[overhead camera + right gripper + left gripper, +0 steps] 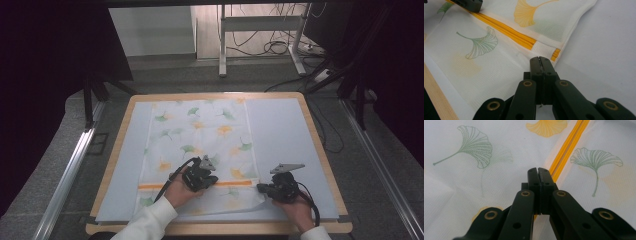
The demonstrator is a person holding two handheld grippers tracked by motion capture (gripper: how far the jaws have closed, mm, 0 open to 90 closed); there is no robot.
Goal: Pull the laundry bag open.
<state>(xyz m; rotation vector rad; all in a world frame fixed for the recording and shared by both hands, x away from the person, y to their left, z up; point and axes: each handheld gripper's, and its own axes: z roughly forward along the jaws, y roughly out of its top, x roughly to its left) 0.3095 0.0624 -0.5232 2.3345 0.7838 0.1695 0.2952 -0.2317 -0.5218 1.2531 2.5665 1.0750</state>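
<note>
A white mesh bag [200,135] printed with green and orange ginkgo leaves lies flat on the mat, an orange zipper [230,183] running across its near end. My left gripper [213,179] is shut, its tips low over the zipper [566,147] on the bag [474,182]; whether they pinch anything is hidden. My right gripper [260,188] is also shut, with its tips [539,58] resting at the bag's [486,70] right edge, just short of the zipper's end [556,53]. The left gripper [470,5] sits on the zipper [506,32] farther along.
A pale blue mat [280,130] covers the wooden table [320,150], whose front edge [439,100] runs close to the bag. Beyond the table stand a metal frame [222,45] and floor cables [280,47]. Bare mat [611,50] lies right of the bag.
</note>
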